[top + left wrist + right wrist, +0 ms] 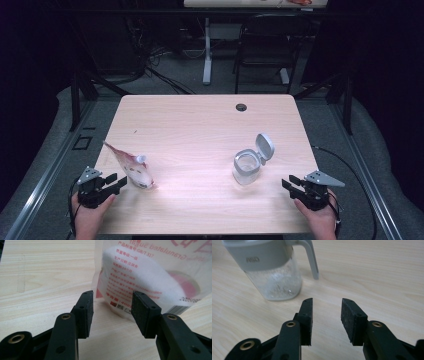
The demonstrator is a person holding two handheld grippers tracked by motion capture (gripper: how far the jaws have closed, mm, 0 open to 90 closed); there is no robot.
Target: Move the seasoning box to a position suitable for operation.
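Soft, slippery white-and-red plastic sugar pouch (150,277) stands just ahead of the left gripper's (112,311) released fingers (86,312); pinch its firmer upper edge, probably.

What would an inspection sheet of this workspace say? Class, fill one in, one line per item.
Surface: pale wooden table, with a grommet hole near the far edge.
Job's things: sugar pouch at left; clear jar with its flip lid open.
Clutter: nothing seen.
Grippers: left claw open, close to the pouch; right claw open, apart from the jar.
Cables: one trails from the right claw.
Surroundings: chair beyond the table, dark room.
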